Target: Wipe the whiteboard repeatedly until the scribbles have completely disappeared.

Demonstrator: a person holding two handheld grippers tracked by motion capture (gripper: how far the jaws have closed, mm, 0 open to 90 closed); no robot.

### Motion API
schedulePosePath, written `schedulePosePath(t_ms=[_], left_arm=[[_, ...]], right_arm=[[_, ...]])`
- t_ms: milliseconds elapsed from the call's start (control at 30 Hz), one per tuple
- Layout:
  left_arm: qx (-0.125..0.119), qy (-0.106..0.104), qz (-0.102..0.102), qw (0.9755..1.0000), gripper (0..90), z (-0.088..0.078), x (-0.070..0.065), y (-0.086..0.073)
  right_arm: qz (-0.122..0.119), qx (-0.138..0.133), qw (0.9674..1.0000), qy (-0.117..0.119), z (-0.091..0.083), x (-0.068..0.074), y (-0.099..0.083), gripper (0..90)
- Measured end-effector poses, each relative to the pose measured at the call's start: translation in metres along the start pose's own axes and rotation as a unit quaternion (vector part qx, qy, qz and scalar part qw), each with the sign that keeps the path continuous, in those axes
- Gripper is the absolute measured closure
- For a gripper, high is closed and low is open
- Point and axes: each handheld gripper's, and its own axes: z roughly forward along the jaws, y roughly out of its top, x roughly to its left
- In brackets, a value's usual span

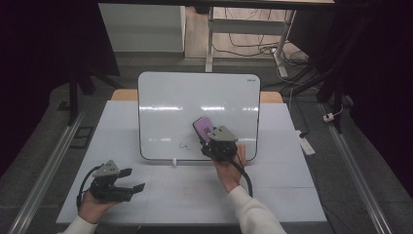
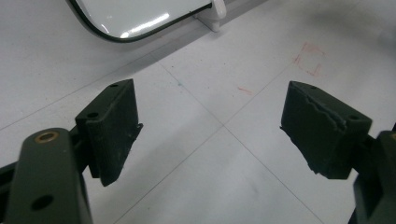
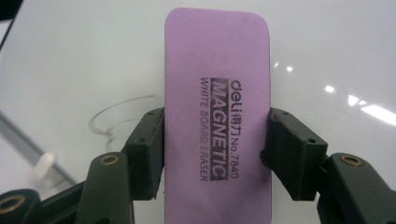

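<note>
A purple magnetic whiteboard eraser [image 3: 217,121] is clamped by its long sides between the jaws of my right gripper [image 3: 217,149]. In the high view that gripper [image 1: 212,139] holds the eraser [image 1: 203,127] against the lower middle of a tilted whiteboard [image 1: 195,97], just right of a faint pen scribble [image 1: 185,144]. The same scribble [image 3: 119,119] curves beside the eraser's left edge. My left gripper [image 1: 131,180] rests at the table's front left, open, with nothing between its jaws. Its own view has that gripper [image 2: 210,130] above bare table.
The whiteboard stands on small white feet [image 1: 174,162] on a white table [image 1: 272,185]. A corner of the board [image 2: 130,18] and one foot [image 2: 215,11] lie ahead of the left gripper. Faint red marks [image 2: 308,58] stain the tabletop. Desk legs and cables sit beyond the table.
</note>
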Motion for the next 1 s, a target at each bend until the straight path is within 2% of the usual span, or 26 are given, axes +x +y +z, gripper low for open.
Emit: schedulePosePath(t_ms=[67,133,400,567,767,833,933,1000], left_arm=[[0.000,0.000,0.000,1.0000,19.7,0.000,0.000,0.000],[0.001,0.000,0.002,1.0000,19.7,0.000,-0.001,0.000],[-0.002,0.002,0.003,1.0000,19.8,-0.001,0.000,0.000],[-0.001,0.002,0.003,1.0000,19.8,-0.001,0.000,0.000],[-0.002,0.002,0.003,1.0000,19.8,-0.001,0.000,0.000],[-0.002,0.001,0.003,1.0000,19.8,-0.001,0.000,0.000],[-0.001,0.000,0.002,1.0000,19.8,-0.001,0.000,0.000],[-0.001,0.000,0.001,1.0000,19.8,-0.001,0.000,0.000]], right_arm=[[0.001,0.002,1.0000,-0.001,0.001,-0.001,0.001,41.2],[-0.015,0.003,0.9999,-0.002,0.003,0.005,0.001,41.2],[-0.041,0.012,0.9984,0.039,0.016,0.038,0.001,41.2],[-0.059,0.020,0.9960,0.065,0.023,0.059,-0.001,41.2],[-0.080,0.034,0.9917,0.095,0.029,0.081,-0.007,41.2],[-0.088,0.037,0.9910,0.094,0.029,0.083,-0.007,41.2],[-0.073,0.038,0.9911,0.104,0.028,0.078,-0.006,41.2],[-0.070,0.035,0.9927,0.092,0.026,0.072,-0.004,41.2]])
